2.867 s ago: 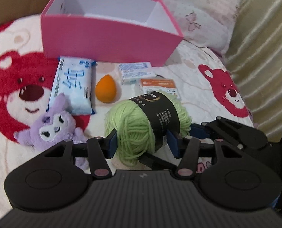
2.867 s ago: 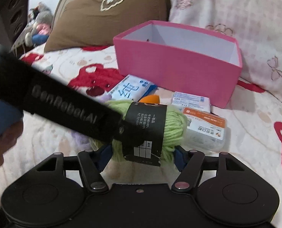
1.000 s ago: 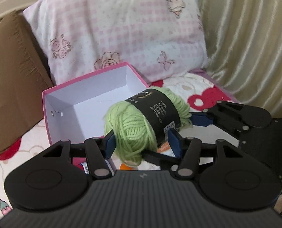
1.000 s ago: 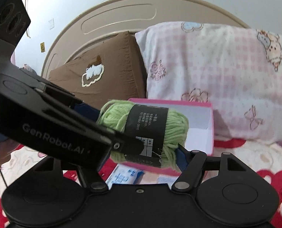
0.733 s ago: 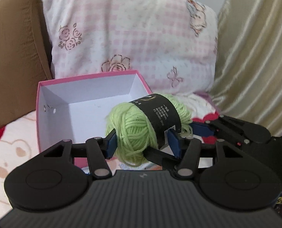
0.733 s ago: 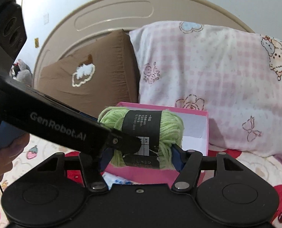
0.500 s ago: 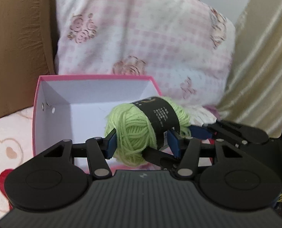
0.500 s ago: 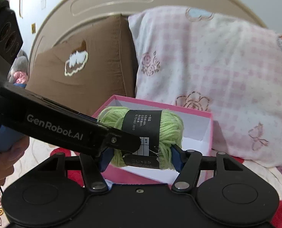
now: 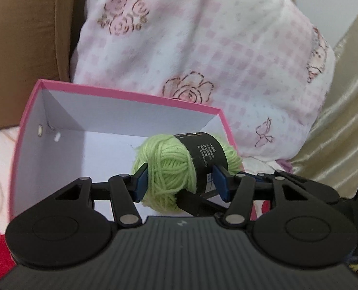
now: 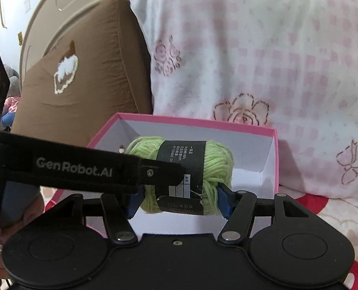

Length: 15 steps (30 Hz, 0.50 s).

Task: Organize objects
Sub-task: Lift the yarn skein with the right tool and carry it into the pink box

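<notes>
- You held the green yarn ball with its black paper band (image 9: 176,169) between both sets of fingers, left gripper (image 9: 180,183) and right gripper (image 10: 179,201) alike pressing it.
- It hung above the open pink cardboard box (image 9: 121,101) ahead of your fingers.
- Next, I judged, you needed to lower it inside and release both grips.

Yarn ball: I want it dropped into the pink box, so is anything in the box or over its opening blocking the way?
Nothing visible does. The yarn ball, held by both grippers, hangs over the pink box, whose visible white floor looks bare.
</notes>
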Each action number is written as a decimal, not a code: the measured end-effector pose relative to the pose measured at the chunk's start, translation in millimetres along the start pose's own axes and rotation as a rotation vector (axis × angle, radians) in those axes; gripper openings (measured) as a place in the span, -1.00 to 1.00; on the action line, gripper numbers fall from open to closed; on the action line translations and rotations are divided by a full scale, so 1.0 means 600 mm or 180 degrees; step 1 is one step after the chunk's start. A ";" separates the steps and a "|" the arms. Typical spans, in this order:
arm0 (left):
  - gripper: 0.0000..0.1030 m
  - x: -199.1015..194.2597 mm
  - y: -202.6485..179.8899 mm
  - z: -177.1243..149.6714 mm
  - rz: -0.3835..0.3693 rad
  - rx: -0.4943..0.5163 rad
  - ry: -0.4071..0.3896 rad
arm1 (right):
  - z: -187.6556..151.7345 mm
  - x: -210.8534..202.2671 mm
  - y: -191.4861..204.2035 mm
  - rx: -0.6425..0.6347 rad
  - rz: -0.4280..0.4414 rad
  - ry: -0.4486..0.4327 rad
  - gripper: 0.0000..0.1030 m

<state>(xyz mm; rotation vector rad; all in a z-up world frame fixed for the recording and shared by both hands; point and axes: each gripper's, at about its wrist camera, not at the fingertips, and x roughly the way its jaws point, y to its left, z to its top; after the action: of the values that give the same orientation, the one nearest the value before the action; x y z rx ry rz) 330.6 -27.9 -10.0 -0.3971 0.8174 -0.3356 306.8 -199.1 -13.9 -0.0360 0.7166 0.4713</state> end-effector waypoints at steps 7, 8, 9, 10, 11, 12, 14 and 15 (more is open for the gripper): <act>0.04 0.071 0.028 0.021 0.0087 -0.0044 0.0229 | 0.023 0.068 -0.020 -0.0087 -0.0177 0.0363 0.29; 0.04 0.079 0.032 0.022 0.0098 -0.0045 0.0248 | 0.025 0.079 -0.020 -0.0120 -0.0189 0.0413 0.29; 0.04 0.087 0.038 0.024 0.0102 -0.0074 0.0273 | 0.026 0.087 -0.019 -0.0146 -0.0203 0.0454 0.29; 0.04 0.093 0.045 0.024 0.0096 -0.0106 0.0301 | 0.027 0.096 -0.017 -0.0183 -0.0230 0.0487 0.29; 0.04 0.098 0.050 0.025 0.0087 -0.0126 0.0315 | 0.026 0.105 -0.015 -0.0232 -0.0257 0.0518 0.29; 0.04 0.104 0.056 0.024 0.0079 -0.0145 0.0322 | 0.025 0.112 -0.014 -0.0269 -0.0280 0.0539 0.29; 0.02 0.112 0.064 0.022 0.0063 -0.0171 0.0341 | 0.023 0.125 -0.013 -0.0316 -0.0325 0.0566 0.27; 0.02 0.115 0.069 0.021 0.0059 -0.0211 0.0375 | 0.022 0.129 -0.012 -0.0346 -0.0347 0.0569 0.26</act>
<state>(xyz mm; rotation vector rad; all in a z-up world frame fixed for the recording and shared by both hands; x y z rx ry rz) 389.9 -19.0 -65.5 -0.4344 0.9486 -0.3176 368.9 -171.6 -54.5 -0.2204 0.8590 0.4052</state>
